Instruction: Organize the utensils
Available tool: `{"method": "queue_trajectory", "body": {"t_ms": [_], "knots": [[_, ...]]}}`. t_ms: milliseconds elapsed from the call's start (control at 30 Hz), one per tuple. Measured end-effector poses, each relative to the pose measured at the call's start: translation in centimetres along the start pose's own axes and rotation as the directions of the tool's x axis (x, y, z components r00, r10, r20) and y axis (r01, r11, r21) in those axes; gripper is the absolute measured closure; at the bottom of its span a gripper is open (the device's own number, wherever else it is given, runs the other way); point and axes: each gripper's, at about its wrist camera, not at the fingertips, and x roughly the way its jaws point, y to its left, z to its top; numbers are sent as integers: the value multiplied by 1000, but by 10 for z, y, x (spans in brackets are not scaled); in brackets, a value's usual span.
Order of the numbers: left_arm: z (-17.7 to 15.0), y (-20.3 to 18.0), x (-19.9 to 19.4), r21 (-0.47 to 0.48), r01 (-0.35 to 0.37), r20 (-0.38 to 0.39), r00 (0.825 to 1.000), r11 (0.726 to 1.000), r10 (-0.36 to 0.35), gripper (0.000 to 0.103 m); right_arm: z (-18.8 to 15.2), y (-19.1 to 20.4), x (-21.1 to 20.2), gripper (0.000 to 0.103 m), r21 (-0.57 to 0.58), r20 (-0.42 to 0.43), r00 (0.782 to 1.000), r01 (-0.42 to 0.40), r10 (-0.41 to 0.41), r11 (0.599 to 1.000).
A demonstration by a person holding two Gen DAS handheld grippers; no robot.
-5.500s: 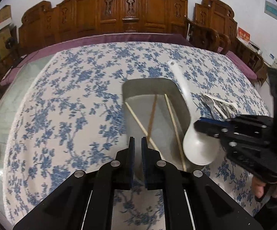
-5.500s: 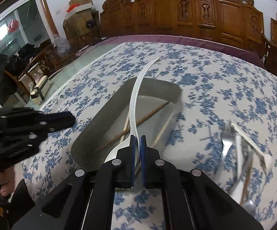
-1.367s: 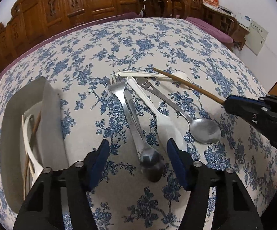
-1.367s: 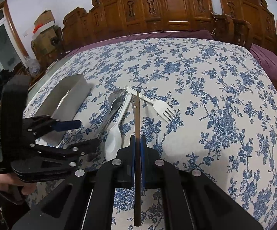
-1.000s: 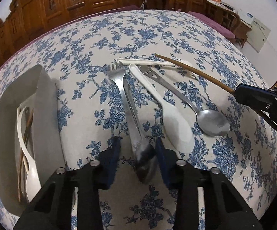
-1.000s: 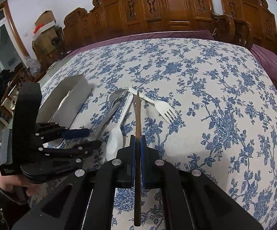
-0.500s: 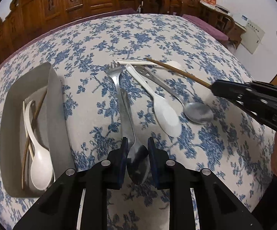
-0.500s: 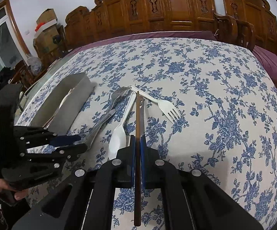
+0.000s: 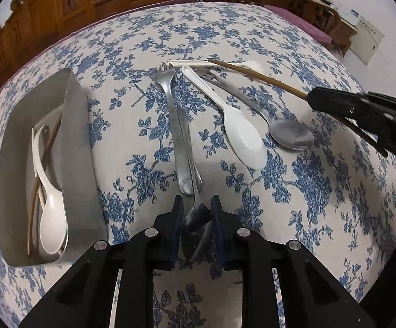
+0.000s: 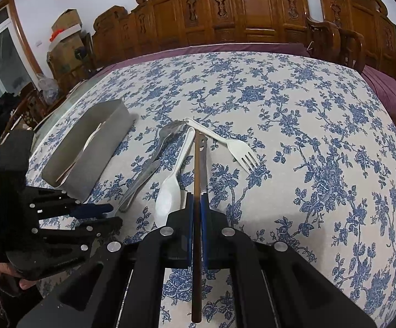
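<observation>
My left gripper (image 9: pixel 196 213) is shut on the bowl of a steel spoon (image 9: pixel 189 150) whose handle runs forward beside a steel fork (image 9: pixel 172 114). My right gripper (image 10: pixel 196 205) is shut on a brown chopstick (image 10: pixel 197 169), held above the utensils; it also shows in the left wrist view (image 9: pixel 258 75). On the cloth lie a white plastic spoon (image 9: pixel 236 128), a second steel spoon (image 9: pixel 288 134) and a white plastic fork (image 10: pixel 233 145). The grey tray (image 9: pixel 80 147) at the left holds a white ladle (image 9: pixel 51 199) and chopsticks.
The round table has a blue floral cloth (image 10: pixel 321 125). Carved wooden chairs (image 10: pixel 252 8) ring its far side. The tray also shows in the right wrist view (image 10: pixel 99 136), left of the utensil pile.
My left gripper came down over the steel spoon's bowl and closed from wide open onto it. My right gripper keeps holding the chopstick, almost still.
</observation>
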Motion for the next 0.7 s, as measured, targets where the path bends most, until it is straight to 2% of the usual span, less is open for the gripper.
{"method": "queue_trajectory", "body": {"t_ms": [267,333,367,700], "knots": [[10,1,5,-11,14,-1,1000,1000,-14,84,1,0,0,97,-1,1,1000,-2,2,1000],[11,1,5,-6,3,-1,1000,1000,-3,90,1,0,0,97,-1,1,1000,-2,2,1000],[11,2,5,-7,6,-4,1000,1000,-6,98,0,0,0,97,-1,1,1000,-1,1,1000],[0,6,-7,-9,1,19,1000,1000,-1,100,1,5,-1,97,-10,-4,1000,3,-3,1000]]}}
